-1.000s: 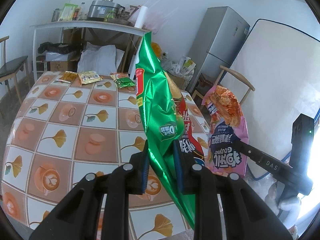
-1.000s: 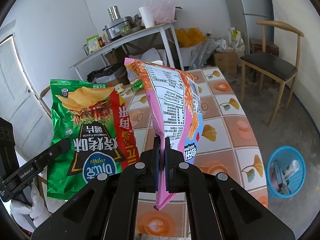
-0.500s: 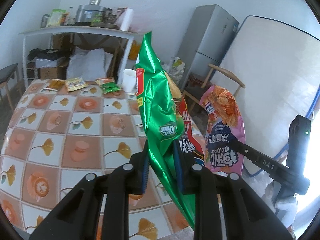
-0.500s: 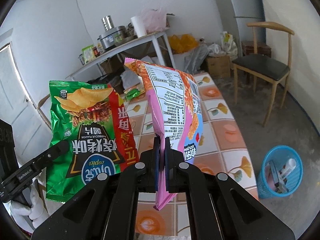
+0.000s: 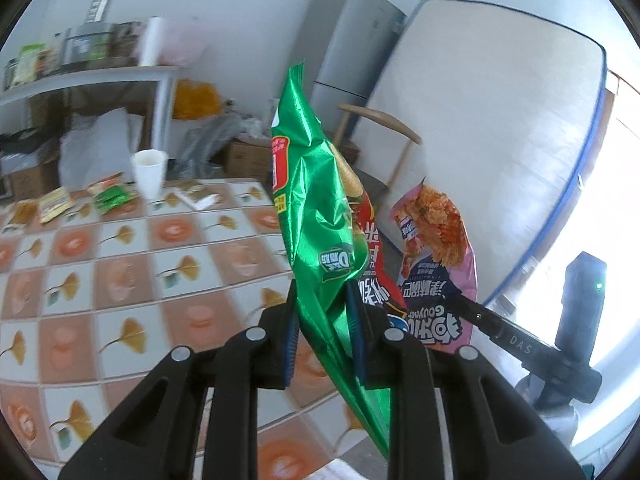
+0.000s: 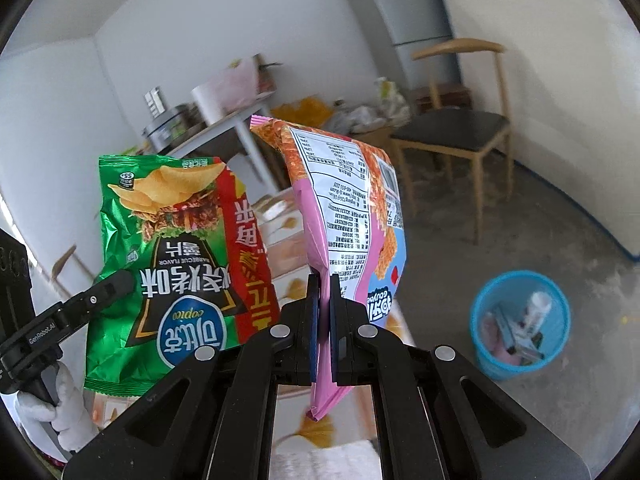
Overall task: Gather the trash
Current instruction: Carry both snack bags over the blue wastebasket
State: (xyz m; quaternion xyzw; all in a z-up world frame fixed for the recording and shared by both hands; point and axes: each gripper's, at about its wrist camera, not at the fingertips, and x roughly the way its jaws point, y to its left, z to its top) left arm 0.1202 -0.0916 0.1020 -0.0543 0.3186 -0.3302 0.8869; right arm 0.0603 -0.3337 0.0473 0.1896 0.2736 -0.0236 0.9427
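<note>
My left gripper (image 5: 324, 300) is shut on a green chip bag (image 5: 316, 220) and holds it upright above the table's right edge; the bag also shows in the right wrist view (image 6: 172, 248). My right gripper (image 6: 323, 280) is shut on a pink snack bag (image 6: 348, 216), which also shows in the left wrist view (image 5: 436, 264). A blue trash basket (image 6: 520, 320) with several items inside stands on the floor at lower right.
The tiled table (image 5: 120, 264) carries a white cup (image 5: 149, 172) and small wrappers (image 5: 112, 196) at its far end. A wooden chair (image 6: 452, 136), a fridge (image 5: 344, 48), a leaning mattress (image 5: 492, 128) and a cluttered shelf table (image 5: 92, 76) surround it.
Both grippers have swung to the right with their bags, away from the table. The blue basket now appears larger and nearer in the right wrist view.
</note>
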